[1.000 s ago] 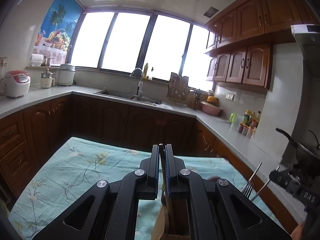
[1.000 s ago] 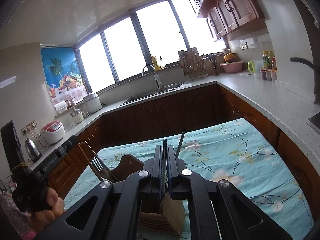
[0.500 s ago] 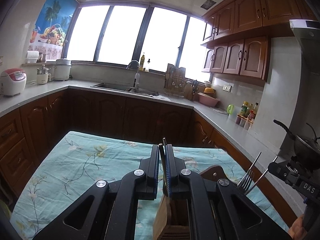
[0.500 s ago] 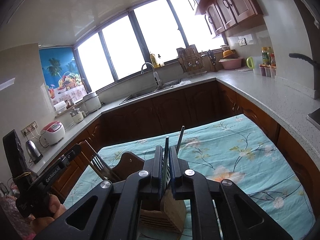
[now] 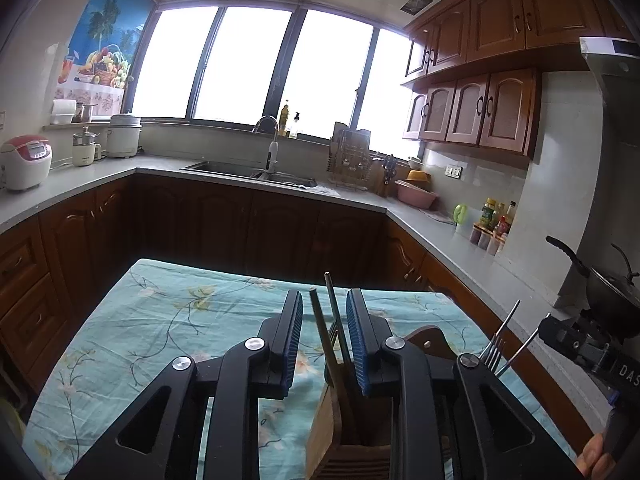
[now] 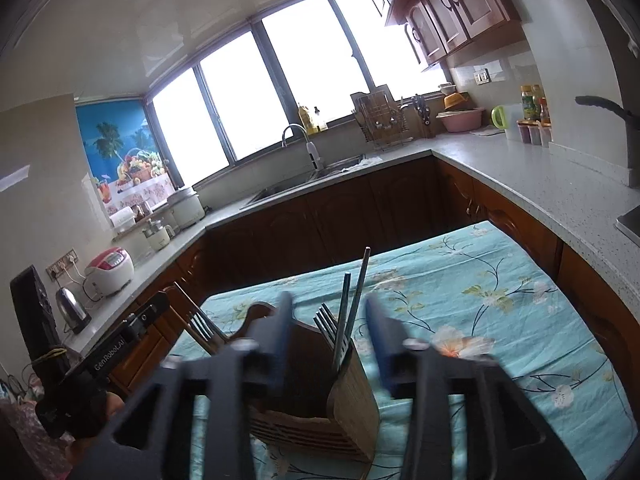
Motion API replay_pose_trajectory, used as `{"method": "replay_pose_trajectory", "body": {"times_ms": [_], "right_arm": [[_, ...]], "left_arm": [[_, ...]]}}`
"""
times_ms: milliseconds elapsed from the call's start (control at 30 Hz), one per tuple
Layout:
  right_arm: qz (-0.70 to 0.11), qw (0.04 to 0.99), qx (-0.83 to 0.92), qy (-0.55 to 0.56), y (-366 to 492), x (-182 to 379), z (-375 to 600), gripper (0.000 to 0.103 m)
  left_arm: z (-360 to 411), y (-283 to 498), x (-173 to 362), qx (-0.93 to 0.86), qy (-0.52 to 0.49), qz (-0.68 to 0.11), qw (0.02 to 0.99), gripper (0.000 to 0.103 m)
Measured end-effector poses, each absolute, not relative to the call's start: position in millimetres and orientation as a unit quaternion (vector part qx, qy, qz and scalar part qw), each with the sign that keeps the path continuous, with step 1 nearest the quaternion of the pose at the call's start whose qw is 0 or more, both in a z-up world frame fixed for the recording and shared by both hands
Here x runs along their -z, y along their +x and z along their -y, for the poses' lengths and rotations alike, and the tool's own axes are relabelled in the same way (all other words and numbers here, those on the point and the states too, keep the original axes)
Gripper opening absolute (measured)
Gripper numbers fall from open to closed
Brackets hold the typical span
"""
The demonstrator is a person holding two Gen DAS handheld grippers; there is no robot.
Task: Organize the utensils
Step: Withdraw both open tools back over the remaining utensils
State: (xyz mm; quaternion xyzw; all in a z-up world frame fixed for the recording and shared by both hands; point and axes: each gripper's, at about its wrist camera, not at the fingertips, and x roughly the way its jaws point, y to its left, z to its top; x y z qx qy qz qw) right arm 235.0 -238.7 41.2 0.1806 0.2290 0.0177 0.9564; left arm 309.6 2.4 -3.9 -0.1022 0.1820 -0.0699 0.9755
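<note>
A wooden utensil holder (image 5: 320, 440) stands on the teal flowered tablecloth (image 5: 160, 320). My left gripper (image 5: 326, 340) hovers over it with its jaws opening. Two thin metal handles (image 5: 320, 328) and a fork stand between the blue pads (image 5: 294, 340), and neither pad presses on them. My right gripper (image 6: 329, 320), blurred, is also opening over the holder (image 6: 352, 400). Forks (image 6: 326, 320) and two long handles (image 6: 360, 288) rise between its fingers, free of them. More fork tines (image 5: 496, 344) show at the right of the left wrist view.
Dark wooden cabinets and a grey counter (image 5: 420, 220) wrap around the table. A sink (image 5: 248, 170) sits under the window and a pan (image 5: 608, 292) at the right. A rice cooker (image 6: 110, 270) and kettle (image 6: 72, 308) stand on the left counter. A hand (image 6: 92, 404) holds the other gripper's body.
Both grippers were shut on thin utensil handles. Their jaws have now spread apart, and the handles stand loose in the holder. Neither hand has shifted much.
</note>
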Motion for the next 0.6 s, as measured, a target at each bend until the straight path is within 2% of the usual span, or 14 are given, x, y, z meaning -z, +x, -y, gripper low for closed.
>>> {"method": "replay_pose_trajectory", "body": {"times_ms": [133,333,600], "right_arm": [[-0.225,0.957,-0.021,0.184,230,-45,239,0.044],[-0.219,0.955,-0.025,0.197,215,-46,241,0.053],[-0.228,0.950,-0.023,0.214,192,-39,242,0.054]], "left_arm": [[-4,303,2,0.068,-0.101,-0.182,0.976,0.046],[-15,285,4,0.068,-0.116,-0.197,0.971,0.061],[-47,247,4,0.083,-0.181,-0.228,0.953,0.063]]}}
